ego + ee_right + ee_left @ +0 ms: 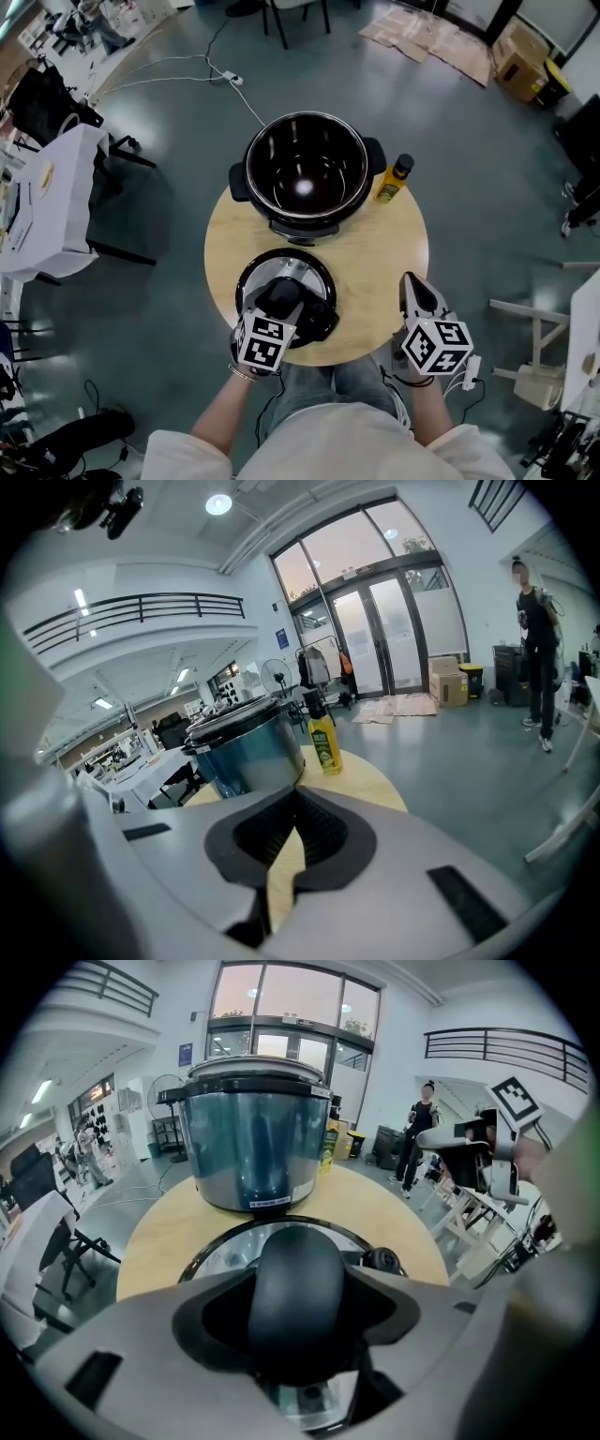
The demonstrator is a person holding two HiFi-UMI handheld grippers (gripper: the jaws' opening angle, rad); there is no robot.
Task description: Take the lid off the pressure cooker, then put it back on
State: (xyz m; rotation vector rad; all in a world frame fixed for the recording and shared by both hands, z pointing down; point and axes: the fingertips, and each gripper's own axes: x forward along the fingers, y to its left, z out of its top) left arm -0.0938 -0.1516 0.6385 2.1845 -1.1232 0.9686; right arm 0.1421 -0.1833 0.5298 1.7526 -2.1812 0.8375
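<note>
The pressure cooker stands open at the far side of the round table. Its lid lies flat on the table just in front of the cooker. The left claw pinches the lid's black knob. The right claw, pressed together and empty, hovers in front of the cooker and to its right. A yellow bottle stands just right of the cooker.

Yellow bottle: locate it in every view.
Head view: yellow bottle upper centre, on the table right of the cooker.
Left gripper view: yellow bottle peeking past the cooker's right edge.
Right gripper view: yellow bottle centre, right of the cooker.
Shared landmark: the cooker.
</note>
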